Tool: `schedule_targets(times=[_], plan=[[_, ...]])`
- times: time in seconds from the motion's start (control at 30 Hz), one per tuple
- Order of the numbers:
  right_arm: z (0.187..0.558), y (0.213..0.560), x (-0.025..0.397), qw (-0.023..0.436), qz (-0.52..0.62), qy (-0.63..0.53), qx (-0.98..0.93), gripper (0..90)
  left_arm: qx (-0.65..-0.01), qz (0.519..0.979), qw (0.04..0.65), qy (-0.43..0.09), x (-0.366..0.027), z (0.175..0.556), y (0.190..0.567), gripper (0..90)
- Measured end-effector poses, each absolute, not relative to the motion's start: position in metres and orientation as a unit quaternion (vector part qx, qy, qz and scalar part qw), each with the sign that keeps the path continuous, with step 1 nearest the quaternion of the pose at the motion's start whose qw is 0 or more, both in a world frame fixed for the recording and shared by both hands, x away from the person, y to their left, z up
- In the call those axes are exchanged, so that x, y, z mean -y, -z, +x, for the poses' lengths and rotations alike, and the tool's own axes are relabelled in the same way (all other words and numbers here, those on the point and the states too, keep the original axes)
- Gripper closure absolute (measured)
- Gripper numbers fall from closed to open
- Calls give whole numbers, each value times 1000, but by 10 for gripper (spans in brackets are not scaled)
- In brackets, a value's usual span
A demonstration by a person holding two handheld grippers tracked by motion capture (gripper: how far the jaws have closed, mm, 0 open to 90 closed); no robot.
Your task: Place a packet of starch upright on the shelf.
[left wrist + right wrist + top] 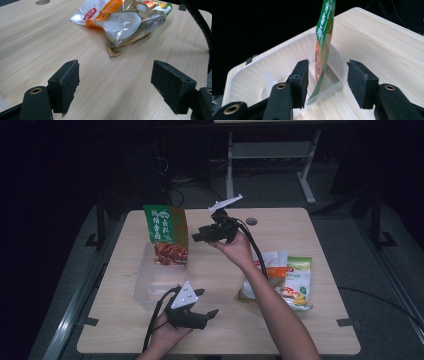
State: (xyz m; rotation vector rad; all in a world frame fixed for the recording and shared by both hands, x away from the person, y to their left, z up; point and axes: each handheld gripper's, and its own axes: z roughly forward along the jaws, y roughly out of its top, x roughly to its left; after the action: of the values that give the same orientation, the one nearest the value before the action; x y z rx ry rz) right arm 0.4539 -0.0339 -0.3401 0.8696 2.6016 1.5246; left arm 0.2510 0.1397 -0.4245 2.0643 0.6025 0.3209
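Observation:
A green snack bag (166,232) stands upright in a clear plastic bin (150,287) at the table's left middle. My right gripper (197,236) hovers just right of the bag, open. In the right gripper view the bag (324,42) is edge-on, leaning on the bin's wall (337,72), just ahead of the gap between the jaws of the right gripper (328,68). My left gripper (207,304) rests near the front edge, open and holding nothing. In the left gripper view the left gripper (116,75) faces a pile of snack packets (125,25) across bare tabletop.
The packets lie at the right of the table: an orange-and-white one (270,267) and a green-and-yellow one (298,282). A round cable hole (251,221) sits at the far edge. Black cables trail from both grippers. The floor around is dark.

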Motion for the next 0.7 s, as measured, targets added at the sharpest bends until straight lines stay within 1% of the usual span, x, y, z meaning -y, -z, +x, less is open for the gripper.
schedule_targets(times=[0.23,0.57,0.7], plan=[[446,340,58,4,292,-476,-830,469,-246,841,463,-131,-140,251,425,224],[436,344,87,1,306,-451,-838,445,-247,840,465,-130,-140,252,424,224],[430,342,98,10,311,-453,-835,443,-250,838,467,-131,-140,252,424,224]])
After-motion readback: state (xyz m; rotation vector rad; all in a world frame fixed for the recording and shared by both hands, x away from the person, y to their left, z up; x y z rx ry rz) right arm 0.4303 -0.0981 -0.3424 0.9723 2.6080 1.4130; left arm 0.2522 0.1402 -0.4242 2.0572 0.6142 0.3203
